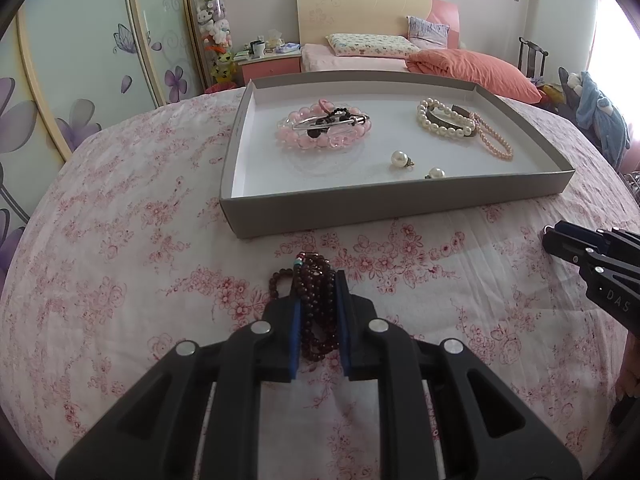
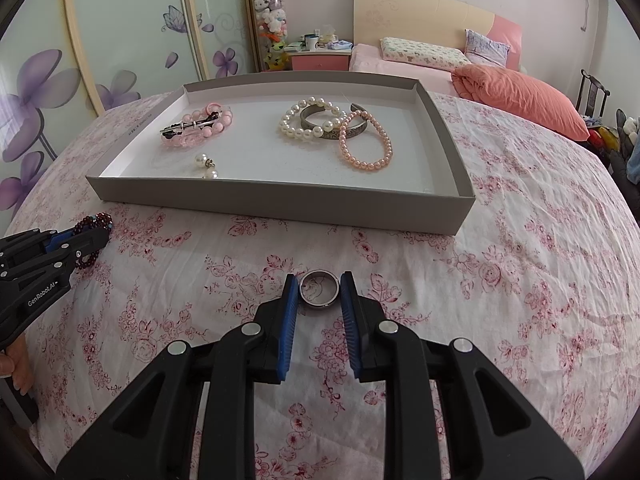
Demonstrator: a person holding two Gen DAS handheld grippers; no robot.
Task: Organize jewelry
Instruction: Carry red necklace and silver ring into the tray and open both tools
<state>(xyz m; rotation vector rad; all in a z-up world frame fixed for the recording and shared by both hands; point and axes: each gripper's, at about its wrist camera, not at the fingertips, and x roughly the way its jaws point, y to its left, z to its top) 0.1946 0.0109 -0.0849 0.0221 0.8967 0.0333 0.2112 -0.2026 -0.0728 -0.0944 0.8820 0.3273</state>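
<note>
Two pearl earrings [image 2: 207,165] in tray [image 2: 280,200]. Left gripper [image 1: 319,280] clamped on dark beads [image 1: 316,304]. Right gripper [image 2: 319,284] pinching ring [image 2: 319,289].

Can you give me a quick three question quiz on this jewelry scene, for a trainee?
1. True or false: the silver ring already lies inside the grey tray.
2. What does the left tool grip? A) pearl bracelet B) dark red bead strand C) hair clip
3. How many loose pearl earrings lie in the tray?

Key: 1. False; it sits on the floral cloth between the right tool pads. 2. B, the dark red bead strand. 3. Two.
</note>
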